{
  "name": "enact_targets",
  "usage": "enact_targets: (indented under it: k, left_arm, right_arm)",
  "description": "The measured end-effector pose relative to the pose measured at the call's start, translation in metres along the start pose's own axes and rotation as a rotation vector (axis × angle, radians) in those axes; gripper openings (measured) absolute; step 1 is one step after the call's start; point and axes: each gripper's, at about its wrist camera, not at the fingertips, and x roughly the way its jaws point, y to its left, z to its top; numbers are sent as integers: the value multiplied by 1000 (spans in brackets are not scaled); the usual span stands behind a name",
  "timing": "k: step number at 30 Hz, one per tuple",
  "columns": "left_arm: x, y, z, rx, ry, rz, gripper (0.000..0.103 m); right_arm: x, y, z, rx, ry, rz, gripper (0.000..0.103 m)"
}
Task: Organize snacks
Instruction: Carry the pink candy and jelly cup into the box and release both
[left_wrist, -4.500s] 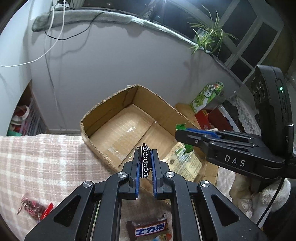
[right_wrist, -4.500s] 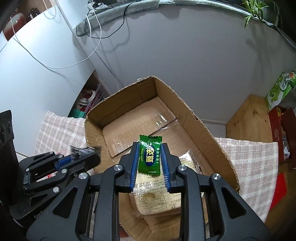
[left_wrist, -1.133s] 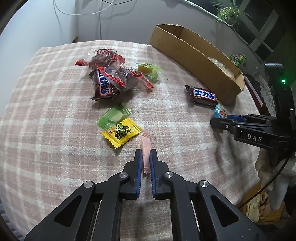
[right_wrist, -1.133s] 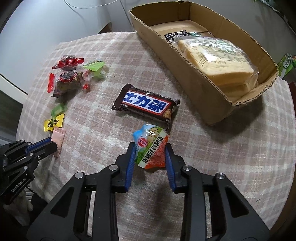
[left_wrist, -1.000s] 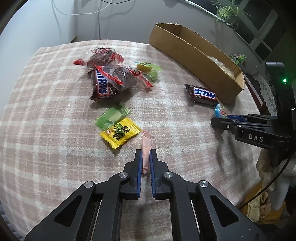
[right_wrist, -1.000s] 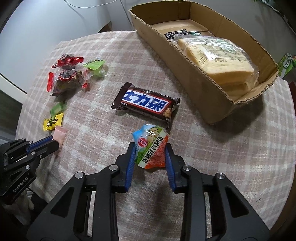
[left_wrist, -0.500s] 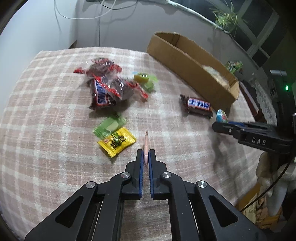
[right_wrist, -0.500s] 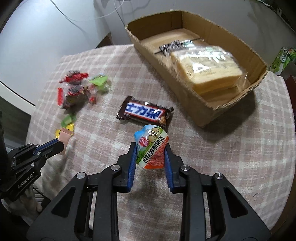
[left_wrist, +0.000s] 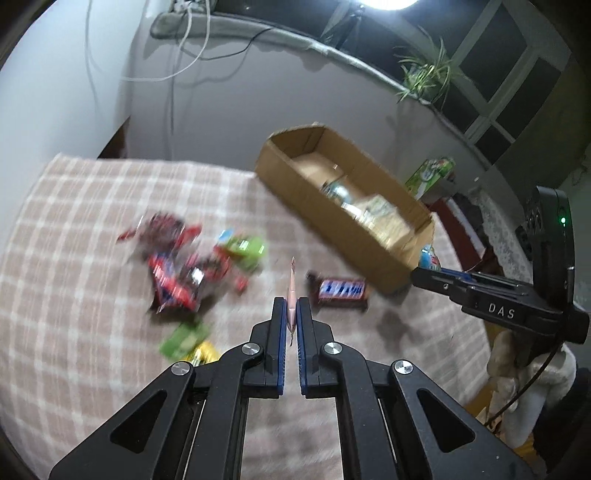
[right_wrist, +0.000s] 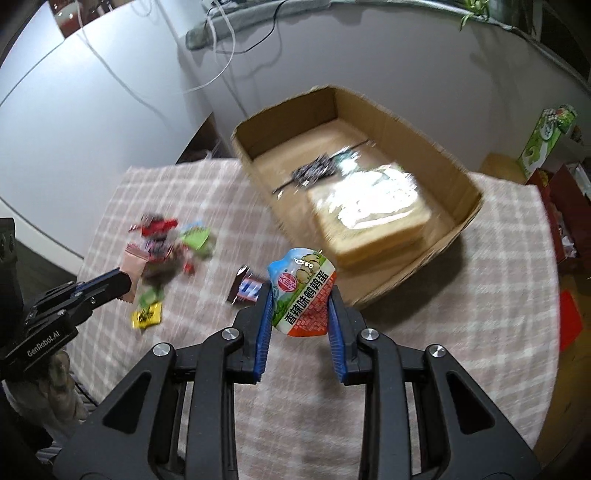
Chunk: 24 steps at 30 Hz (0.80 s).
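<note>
Since a second before, both grippers had lifted off the checked worktop: the left gripper stayed clamped on a thin pink sachet, the right gripper on a quail-egg pouch. The cardboard box lay ahead, its far half bare, with a chocolate bar just before its near wall.

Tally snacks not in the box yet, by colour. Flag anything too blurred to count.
pink sachet, held: 1
blue-and-orange egg pack, held: 1
brown bar with blue label: 1
yellow packet: 1
green packets: 2, the second beside the pile
red-and-dark pile: too blurred to count
Total countable: 6
</note>
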Motion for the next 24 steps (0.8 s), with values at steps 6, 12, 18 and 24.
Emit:
enact_targets:
  k: [6,12,18,24]
  left_arm:
    - [13,-13,32,40,-34,-20,4]
    - [35,-25,61,54,-45,-37,4]
    - [59,-36,81,70,-32,-47,4]
    - [84,-40,95,68,-1,-53,4]
  right_arm:
    - [-3,-21,22,9,-27,-33,28]
    - [5,-41,43,11,-31,-66,28]
    - [18,-60,61,23,-27,-93,28]
    - [32,-74,70,30,-9,-109,28]
